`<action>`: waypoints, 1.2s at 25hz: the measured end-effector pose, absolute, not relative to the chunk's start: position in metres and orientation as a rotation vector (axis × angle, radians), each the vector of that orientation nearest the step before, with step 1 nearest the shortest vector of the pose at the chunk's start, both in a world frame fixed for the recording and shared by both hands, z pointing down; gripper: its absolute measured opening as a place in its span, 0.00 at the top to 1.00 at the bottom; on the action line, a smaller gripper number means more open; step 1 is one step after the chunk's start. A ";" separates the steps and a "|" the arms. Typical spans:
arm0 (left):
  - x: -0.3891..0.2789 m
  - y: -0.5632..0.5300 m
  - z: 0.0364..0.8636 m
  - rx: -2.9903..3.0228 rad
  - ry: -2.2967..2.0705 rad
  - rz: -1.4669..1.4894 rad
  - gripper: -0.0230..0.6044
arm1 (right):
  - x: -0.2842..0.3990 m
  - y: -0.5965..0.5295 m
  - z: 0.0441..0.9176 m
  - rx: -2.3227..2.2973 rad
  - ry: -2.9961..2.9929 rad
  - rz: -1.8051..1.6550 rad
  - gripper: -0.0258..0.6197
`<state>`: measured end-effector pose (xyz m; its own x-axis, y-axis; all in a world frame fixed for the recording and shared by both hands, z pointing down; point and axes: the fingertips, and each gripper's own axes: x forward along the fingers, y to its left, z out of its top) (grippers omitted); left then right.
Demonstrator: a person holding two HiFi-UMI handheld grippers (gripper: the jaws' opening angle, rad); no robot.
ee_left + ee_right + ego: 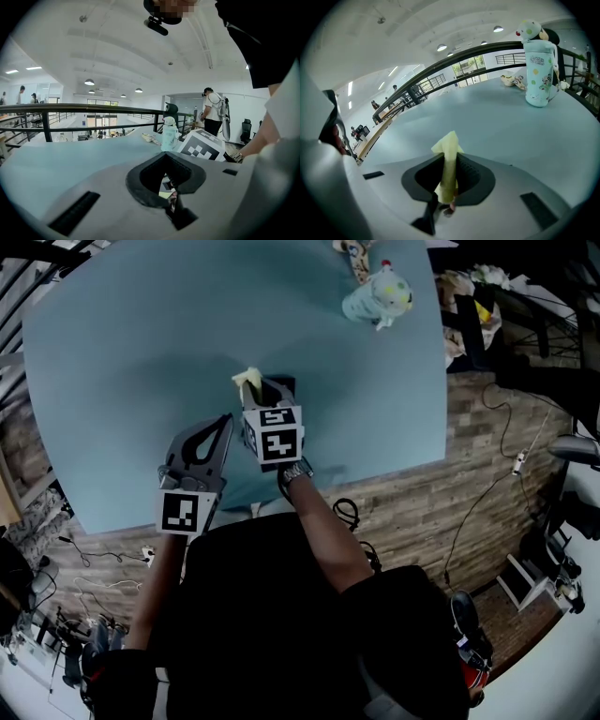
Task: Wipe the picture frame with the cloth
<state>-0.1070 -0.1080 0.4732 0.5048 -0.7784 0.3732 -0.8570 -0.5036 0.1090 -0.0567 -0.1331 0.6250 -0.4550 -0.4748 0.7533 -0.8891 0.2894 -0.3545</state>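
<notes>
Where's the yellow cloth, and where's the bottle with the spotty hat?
yellow cloth [449, 164], right gripper view, on the middle of its upright fold.
bottle [540, 70], right gripper view, on its printed side.

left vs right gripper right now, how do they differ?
The right gripper is shut on the yellow cloth, which sticks up between its jaws. The left gripper is shut with no cloth. The right gripper reaches farther over the blue table; the left gripper sits near its front edge. Both point away from the person, across the table.

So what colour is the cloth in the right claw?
Pale yellow. The soft folded cloth shows best in the right gripper view.
</notes>
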 end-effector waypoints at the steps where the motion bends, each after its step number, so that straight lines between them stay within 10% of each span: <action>1: -0.107 -0.107 0.473 2.472 -1.379 0.403 0.97 | -0.055 -0.133 0.625 1.219 -2.048 1.057 0.87; 30: -0.074 -0.091 0.478 2.504 -1.312 0.424 0.97 | 0.010 -0.132 0.622 1.337 -1.987 1.118 0.87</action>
<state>-0.0742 -0.0911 0.4779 0.5437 -0.7469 0.3828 -0.8297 -0.5470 0.1111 0.0104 -0.1322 0.6221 -0.3975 -0.5123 0.7613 -0.9166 0.1831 -0.3554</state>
